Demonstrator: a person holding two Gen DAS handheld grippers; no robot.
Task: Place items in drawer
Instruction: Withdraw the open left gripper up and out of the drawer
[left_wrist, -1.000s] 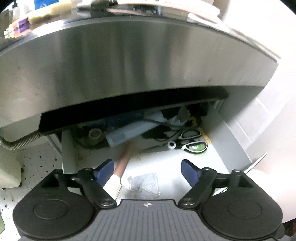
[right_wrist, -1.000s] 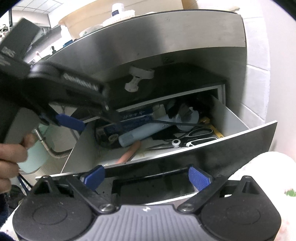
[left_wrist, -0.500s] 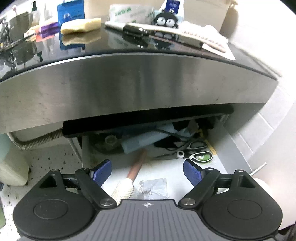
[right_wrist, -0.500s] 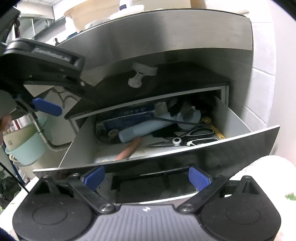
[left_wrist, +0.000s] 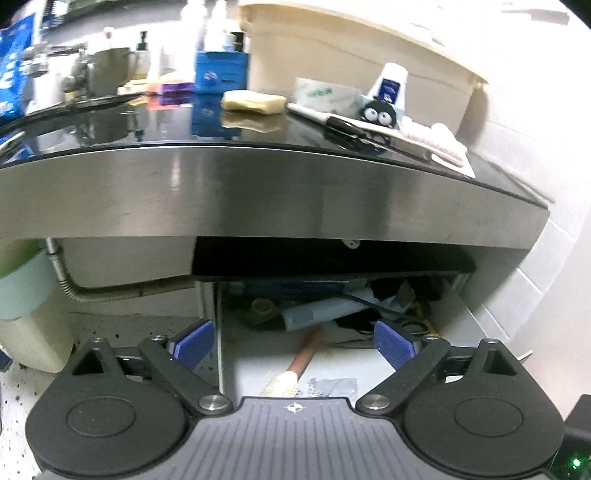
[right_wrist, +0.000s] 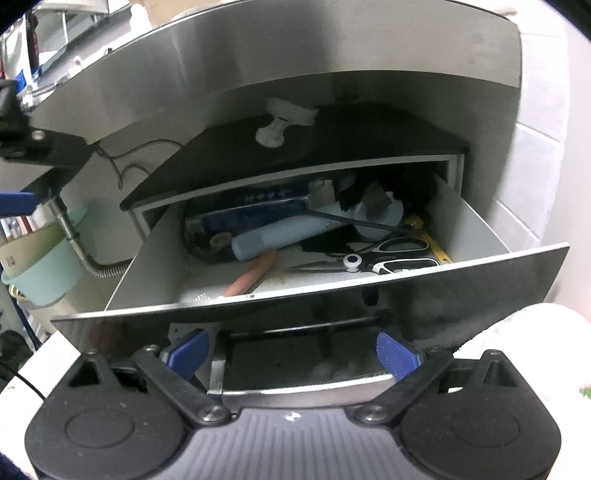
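The drawer (right_wrist: 147, 266) stands pulled out under a steel-edged black counter (left_wrist: 295, 184). Inside lie a brush with a brown handle (right_wrist: 255, 275), scissors (right_wrist: 399, 254), a pale blue tube (right_wrist: 280, 236) and a blue box (right_wrist: 258, 206). My left gripper (left_wrist: 293, 343) hangs back from the drawer, level with its mouth. Its jaws have just been opening, and they are open with nothing between them. The brush (left_wrist: 306, 350) and a small clear bag (left_wrist: 332, 386) lie beyond it. My right gripper (right_wrist: 291, 352) is open in front of the drawer's dark front panel (right_wrist: 461, 291), gripping nothing.
On the counter sit a yellow sponge (left_wrist: 255, 101), a blue box (left_wrist: 221, 72), a googly-eyed black toy (left_wrist: 380, 114), a white tube (left_wrist: 391, 86) and a cream tub (left_wrist: 351, 48). A corrugated hose (left_wrist: 122, 291) and a mint bucket (right_wrist: 44, 273) are to the left. A tiled wall (right_wrist: 532, 184) is on the right.
My left gripper has drawn back and up from the drawer, bringing the counter top into view, and its jaws stand wider. It has slid to the right wrist view's left edge. My right gripper has stayed put.
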